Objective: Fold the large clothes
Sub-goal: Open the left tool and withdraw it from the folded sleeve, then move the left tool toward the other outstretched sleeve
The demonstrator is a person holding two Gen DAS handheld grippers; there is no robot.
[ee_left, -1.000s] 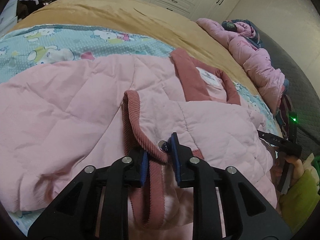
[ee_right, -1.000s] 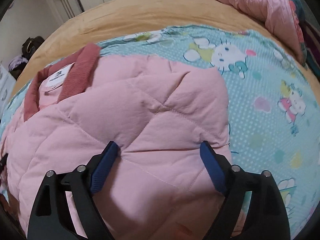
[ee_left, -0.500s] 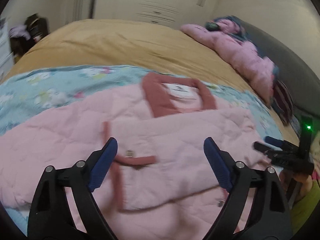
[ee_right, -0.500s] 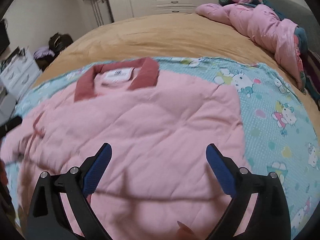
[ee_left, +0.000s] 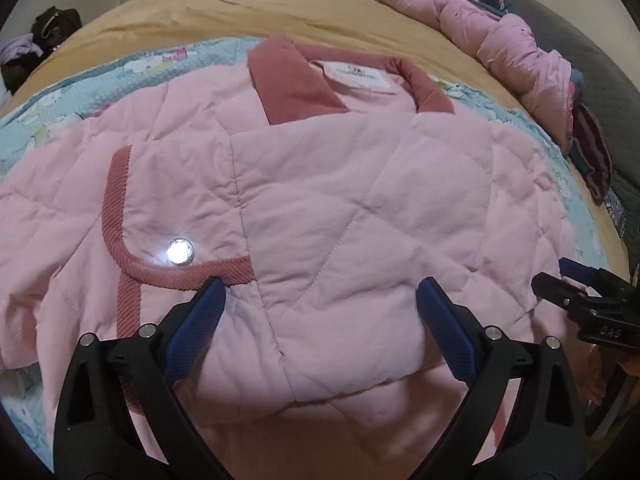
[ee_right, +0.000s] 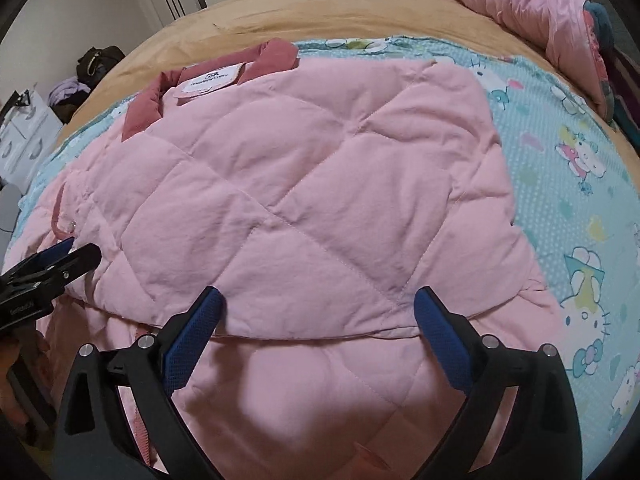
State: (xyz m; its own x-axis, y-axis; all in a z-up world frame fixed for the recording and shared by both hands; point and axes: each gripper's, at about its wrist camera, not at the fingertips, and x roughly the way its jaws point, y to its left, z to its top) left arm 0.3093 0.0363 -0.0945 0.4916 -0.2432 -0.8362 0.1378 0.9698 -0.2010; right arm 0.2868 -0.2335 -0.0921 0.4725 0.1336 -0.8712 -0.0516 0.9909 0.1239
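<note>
A pink quilted jacket with a dark rose collar lies flat on the bed, collar away from me, both sides folded over its middle. A rose-trimmed cuff with a shiny snap lies on its left part. My left gripper is open and empty just above the jacket's near part. My right gripper is open and empty over the jacket near a folded edge. Each gripper shows at the edge of the other's view: the right one and the left one.
The jacket lies on a teal cartoon-print sheet over a tan bedspread. A crumpled pink duvet lies at the far right. Bags and clothes sit beyond the bed at the left, wardrobes behind.
My left gripper has let go of the rose-trimmed cuff and opened wide; the cuff now lies flat on the jacket. Both grippers pulled back and up, then came lower over the jacket.
</note>
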